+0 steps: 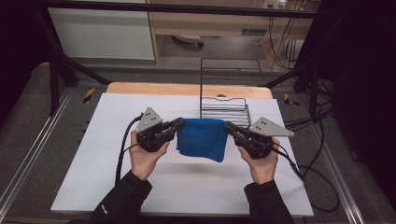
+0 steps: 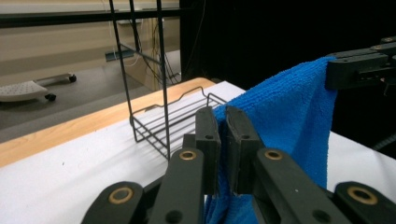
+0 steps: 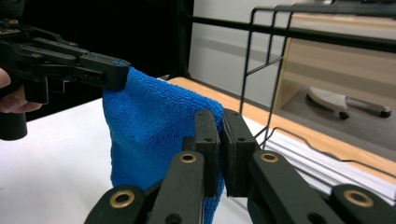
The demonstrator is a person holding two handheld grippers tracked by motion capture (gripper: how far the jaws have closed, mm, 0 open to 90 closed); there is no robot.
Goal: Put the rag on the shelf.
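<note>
We hold the blue cloth (image 1: 202, 138) above the worktop (image 1: 116, 186), left claw (image 1: 180, 123) and right claw (image 1: 229, 127) each clamped on what seems an upper corner.

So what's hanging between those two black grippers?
A blue cloth, pinched at its top corners by the left gripper and right gripper, hanging above the table in the high view.

Cloth (image 1: 202, 138) hanging above the table (image 1: 93, 177) between left gripper (image 1: 180, 123) and right gripper (image 1: 227, 127), wire rack (image 1: 224, 108) just behind it on the table's far side, possibly touching, chair base (image 1: 187, 41) on the floor beyond
</note>
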